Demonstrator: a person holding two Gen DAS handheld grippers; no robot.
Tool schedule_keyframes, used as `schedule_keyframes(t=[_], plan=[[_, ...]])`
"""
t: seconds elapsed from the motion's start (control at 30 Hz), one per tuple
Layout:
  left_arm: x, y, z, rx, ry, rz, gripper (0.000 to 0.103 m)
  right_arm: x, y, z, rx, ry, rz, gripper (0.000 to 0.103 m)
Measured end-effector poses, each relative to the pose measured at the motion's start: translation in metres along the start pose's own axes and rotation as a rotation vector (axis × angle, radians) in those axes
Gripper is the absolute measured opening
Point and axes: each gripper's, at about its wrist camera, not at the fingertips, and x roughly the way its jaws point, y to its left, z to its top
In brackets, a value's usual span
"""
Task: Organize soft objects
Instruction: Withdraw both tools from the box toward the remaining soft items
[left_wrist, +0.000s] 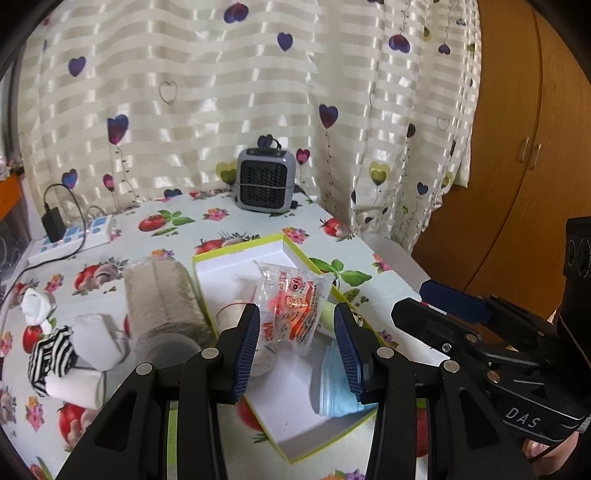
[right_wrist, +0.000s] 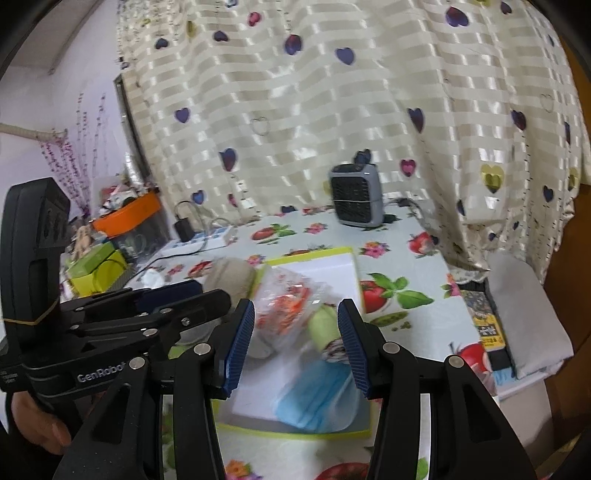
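Note:
A shallow white box with a yellow-green rim (left_wrist: 236, 246) (right_wrist: 310, 254) lies on the fruit-print tablecloth. Inside are a clear plastic bag with orange print (left_wrist: 295, 299) (right_wrist: 288, 299), blue face masks (left_wrist: 332, 391) (right_wrist: 317, 398) and a pale green roll (right_wrist: 325, 321). Left of the box sit a grey-beige rolled towel (left_wrist: 162, 299), white socks (left_wrist: 96, 339) and a black-and-white striped sock (left_wrist: 51, 354). My left gripper (left_wrist: 297, 347) hovers open above the box, nothing between its pads. My right gripper (right_wrist: 295, 343) is beside it, also open and empty.
A small grey fan heater (left_wrist: 266, 179) stands at the table's back by the heart-print curtain. A power strip with a black charger (left_wrist: 74, 236) lies back left. A wooden wardrobe (left_wrist: 517, 147) is at the right. Green and orange boxes (right_wrist: 96, 266) crowd the far left.

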Motion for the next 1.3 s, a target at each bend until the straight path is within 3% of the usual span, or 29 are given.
schedule_keyframes(t=[0.5,1.3], plan=[[-0.054,0.029,-0.027,-0.075,-0.068,0.068,0.041,-0.008,0.042,-0.012,-0.076,0.027,0.095,0.048],[-0.077,0.107,-0.073,-0.215,-0.043,0.183,0.041,0.001,0.074,-0.024,-0.127,0.092,0.132,0.048]])
